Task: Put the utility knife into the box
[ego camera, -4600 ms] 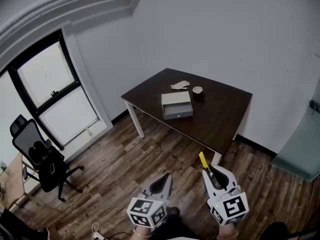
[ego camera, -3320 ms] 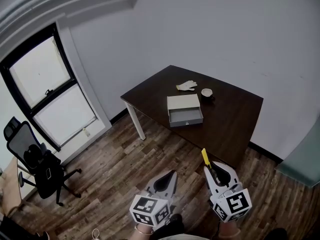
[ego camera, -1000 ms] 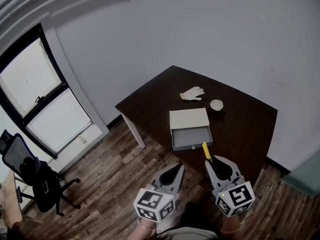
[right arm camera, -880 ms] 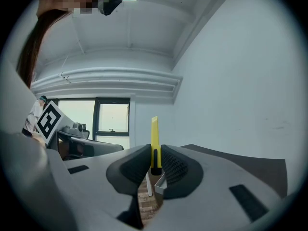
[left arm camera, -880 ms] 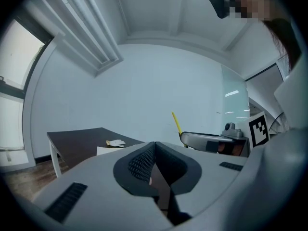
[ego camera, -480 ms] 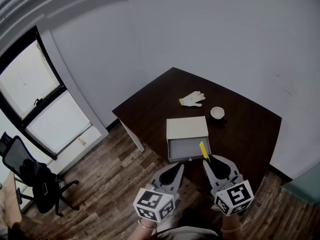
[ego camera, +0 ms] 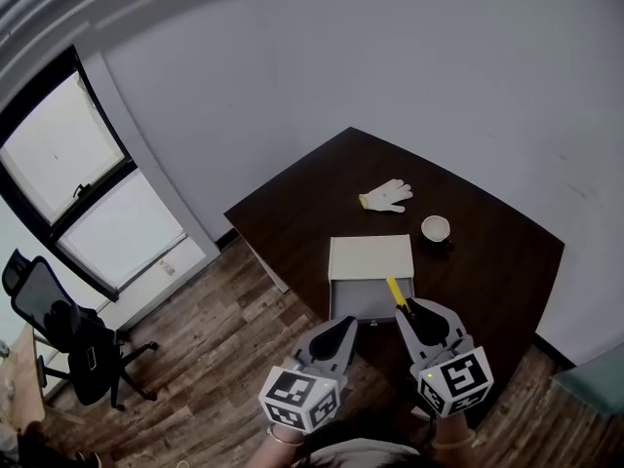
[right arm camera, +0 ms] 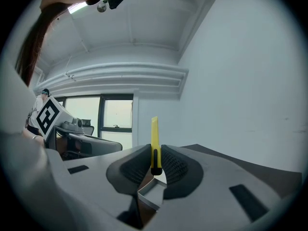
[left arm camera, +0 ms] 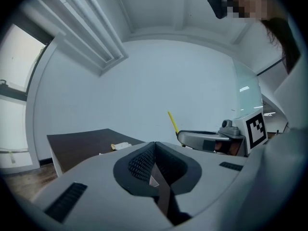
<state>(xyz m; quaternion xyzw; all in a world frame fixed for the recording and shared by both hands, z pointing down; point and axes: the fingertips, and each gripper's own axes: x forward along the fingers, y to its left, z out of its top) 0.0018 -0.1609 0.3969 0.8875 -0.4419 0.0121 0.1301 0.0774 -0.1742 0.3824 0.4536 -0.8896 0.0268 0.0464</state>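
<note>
My right gripper point(ego camera: 408, 310) is shut on a yellow utility knife point(ego camera: 395, 289), which sticks out past the jaws; the same knife point(right arm camera: 154, 139) stands upright between the pads in the right gripper view. Its tip hangs over the front of a grey box point(ego camera: 370, 260) whose open drawer faces me on the dark table point(ego camera: 487, 252). My left gripper point(ego camera: 340, 328) is shut and holds nothing, low at the table's near edge. In the left gripper view the knife point(left arm camera: 173, 123) shows to the right above the other gripper.
A white glove point(ego camera: 387, 196) and a small white cup point(ego camera: 435, 228) lie on the table beyond the box. The table's white leg point(ego camera: 265, 261) stands at the left corner. A black office chair point(ego camera: 60, 331) sits on the wooden floor by the window point(ego camera: 88, 193).
The view has closed in on the table over the frames. Both grippers now hang at its near edge, and the knife tip has come over the box's open drawer.
</note>
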